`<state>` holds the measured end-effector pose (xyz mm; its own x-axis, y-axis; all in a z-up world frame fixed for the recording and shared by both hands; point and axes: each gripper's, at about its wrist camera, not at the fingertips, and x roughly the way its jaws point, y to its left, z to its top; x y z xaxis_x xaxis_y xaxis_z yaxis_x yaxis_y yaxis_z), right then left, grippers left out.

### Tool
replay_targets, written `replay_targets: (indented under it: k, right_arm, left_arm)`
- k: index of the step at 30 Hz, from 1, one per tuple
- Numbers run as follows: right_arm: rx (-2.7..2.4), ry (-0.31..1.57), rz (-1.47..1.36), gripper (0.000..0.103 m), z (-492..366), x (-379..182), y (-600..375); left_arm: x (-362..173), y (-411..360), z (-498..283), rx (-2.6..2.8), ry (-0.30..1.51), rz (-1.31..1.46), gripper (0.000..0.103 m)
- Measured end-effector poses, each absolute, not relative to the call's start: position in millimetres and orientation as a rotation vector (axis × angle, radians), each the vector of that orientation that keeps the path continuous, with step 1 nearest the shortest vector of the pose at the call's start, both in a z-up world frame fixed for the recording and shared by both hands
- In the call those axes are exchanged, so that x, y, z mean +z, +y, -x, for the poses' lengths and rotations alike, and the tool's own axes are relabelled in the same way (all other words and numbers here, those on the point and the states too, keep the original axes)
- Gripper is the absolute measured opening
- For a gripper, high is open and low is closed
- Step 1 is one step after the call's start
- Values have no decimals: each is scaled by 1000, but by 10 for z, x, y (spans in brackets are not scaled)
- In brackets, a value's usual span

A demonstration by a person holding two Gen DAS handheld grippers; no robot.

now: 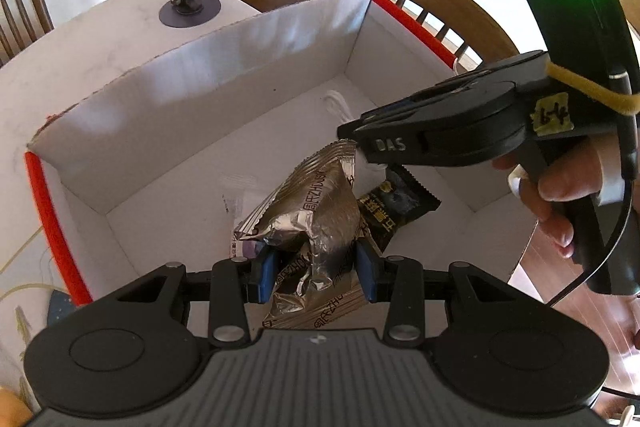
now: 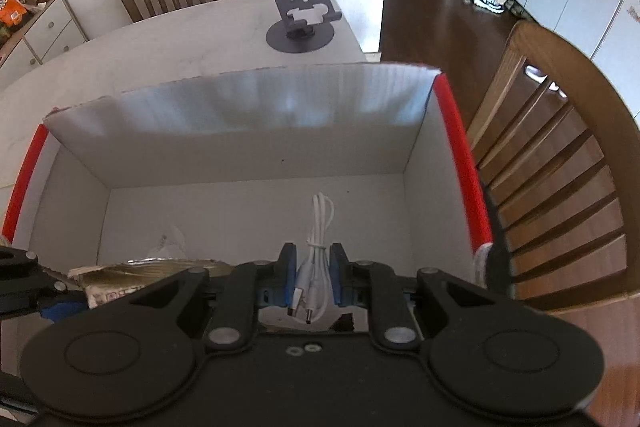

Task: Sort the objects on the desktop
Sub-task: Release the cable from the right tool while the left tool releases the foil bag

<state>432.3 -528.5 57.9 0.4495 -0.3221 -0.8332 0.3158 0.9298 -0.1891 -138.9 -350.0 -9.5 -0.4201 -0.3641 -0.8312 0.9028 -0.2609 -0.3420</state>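
Both claws are hovering over the white box (image 2: 248, 163); left gripper (image 1: 316, 269) is pinching silver snack packets (image 1: 316, 211), right gripper (image 2: 313, 281) is clamping a white cable (image 2: 318, 247); releasing looks next.

**Foil, cardboard and matt plastic**

The packet (image 1: 316, 215) at centre is crinkled, shiny silver foil; the sachet (image 1: 394, 205) beside it is glossy dark film. The box (image 2: 240, 123) is smooth white cardboard with red edges. The cable (image 2: 316, 247) looks like smooth white plastic. The stand (image 2: 300, 15), upper centre, is matt grey metal. The chair (image 2: 560, 155) at right is varnished wood.
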Motion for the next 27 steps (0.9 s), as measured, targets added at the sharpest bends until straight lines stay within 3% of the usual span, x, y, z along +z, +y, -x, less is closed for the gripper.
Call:
replay_targets:
  k: [7,17,19,21,27]
  right_arm:
    - [-418,1077,-15,17,-4400,478,-5325]
    - [-462,1065,-67,28,-4374,493,-5396]
    - [-471,1057,-71,33,-4356,507,-5389]
    - [-474,1045,-85,37,-4342,538,-5387]
    - [-468,1017,-92,49,-4315,649,-5306]
  left_arm:
    - [-139,-3529,1446,-1827,1055,-819,39]
    - [-162,-3521,1432,-1824,1074,-801,43]
    - [-156,-3513,1442,-1824,1076,-807,47]
    - [-149,-3488,1453,-1838,1077,-807,63]
    - [-120,-3421,1450,-1845,1090,-796,66]
